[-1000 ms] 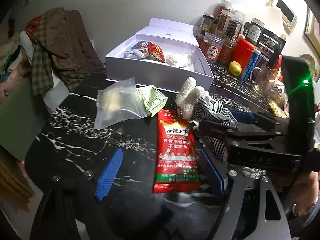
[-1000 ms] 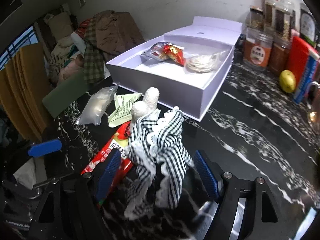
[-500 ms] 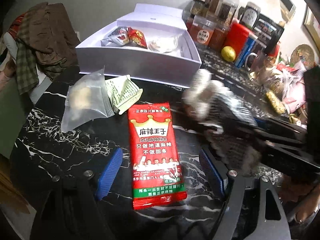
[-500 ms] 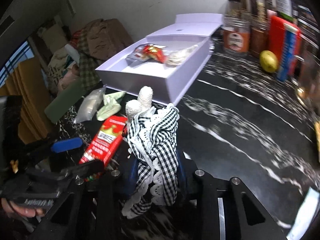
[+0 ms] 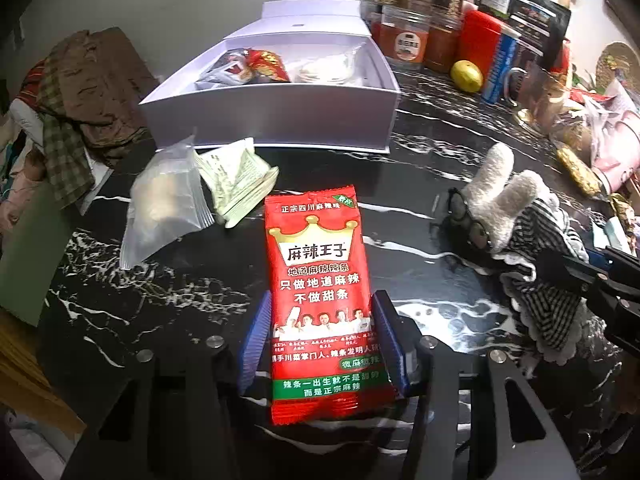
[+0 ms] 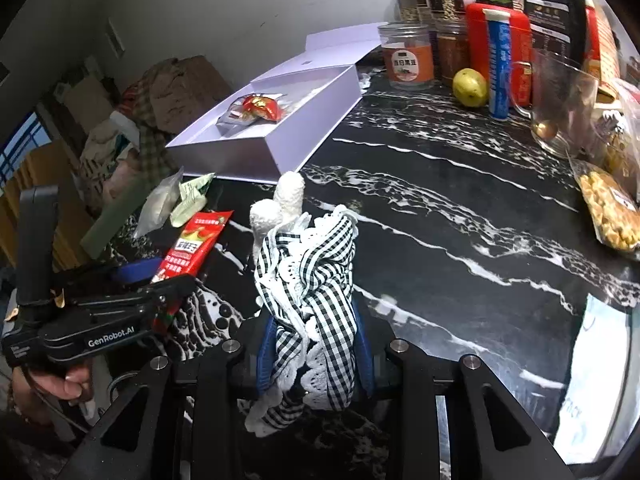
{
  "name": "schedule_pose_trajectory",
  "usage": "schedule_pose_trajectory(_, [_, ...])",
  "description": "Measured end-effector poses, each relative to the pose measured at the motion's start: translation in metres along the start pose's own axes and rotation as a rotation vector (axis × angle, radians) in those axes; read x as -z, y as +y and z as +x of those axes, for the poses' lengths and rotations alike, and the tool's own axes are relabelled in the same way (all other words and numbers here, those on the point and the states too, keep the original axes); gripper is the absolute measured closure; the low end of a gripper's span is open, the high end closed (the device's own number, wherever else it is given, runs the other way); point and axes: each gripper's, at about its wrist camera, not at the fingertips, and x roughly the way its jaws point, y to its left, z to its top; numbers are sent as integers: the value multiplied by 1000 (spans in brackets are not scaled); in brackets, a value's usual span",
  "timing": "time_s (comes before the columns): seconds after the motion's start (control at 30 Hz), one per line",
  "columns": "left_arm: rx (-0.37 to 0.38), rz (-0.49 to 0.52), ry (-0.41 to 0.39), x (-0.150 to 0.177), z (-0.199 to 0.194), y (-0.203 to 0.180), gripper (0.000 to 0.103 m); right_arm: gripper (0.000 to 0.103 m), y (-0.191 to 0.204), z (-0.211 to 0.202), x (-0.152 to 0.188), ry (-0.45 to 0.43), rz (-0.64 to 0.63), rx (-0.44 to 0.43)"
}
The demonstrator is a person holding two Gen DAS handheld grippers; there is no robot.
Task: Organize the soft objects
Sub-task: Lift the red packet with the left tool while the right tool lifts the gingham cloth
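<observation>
Left gripper [image 5: 322,332], own view: jaws just closing, blue pads flanking the red snack packet's [image 5: 320,292] lower half on the black marble counter [image 5: 420,184]; contact looks made, though I can't be sure. Squeeze lightly, lift flat, carry to the white box [image 5: 272,120].

Right gripper [image 6: 314,344], own view: clamped on the checkered plush toy [image 6: 308,276], ears up, above the counter. Keep hold low on the body and clear the box wall before releasing.

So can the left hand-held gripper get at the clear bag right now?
Probably not: the left hand-held gripper has just closed on the red packet. The clear bag lies uncovered nearby.
</observation>
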Motion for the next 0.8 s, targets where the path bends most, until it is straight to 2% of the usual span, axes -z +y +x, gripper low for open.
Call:
schedule_pose_trajectory(0.2, [123, 21, 15, 11, -11, -18, 55, 69, -3, -8, 4, -8, -1, 9])
schedule_pose_trajectory(0.37, [165, 89, 27, 21, -18, -38, 55, 69, -10, -18, 12, 4, 14, 23])
schedule_pose_trajectory(0.5, [128, 142, 21, 25, -16, -48, 55, 68, -11, -24, 20, 8, 20, 37])
schedule_pose_trajectory(0.6, [102, 161, 15, 24, -13, -54, 49, 65, -8, -25, 22, 4, 8, 49])
schedule_pose_trajectory(0.67, [90, 168, 12, 23, -12, -55, 45, 61, -7, -24, 22, 4, 7, 53])
schedule_pose_trajectory(0.73, [87, 161, 13, 20, -10, -55, 41, 52, -6, -22, 22, 5, 8, 48])
schedule_pose_trajectory(0.8, [85, 158, 14, 18, -9, -53, 40, 46, -6, -18, 21, 11, 10, 44])
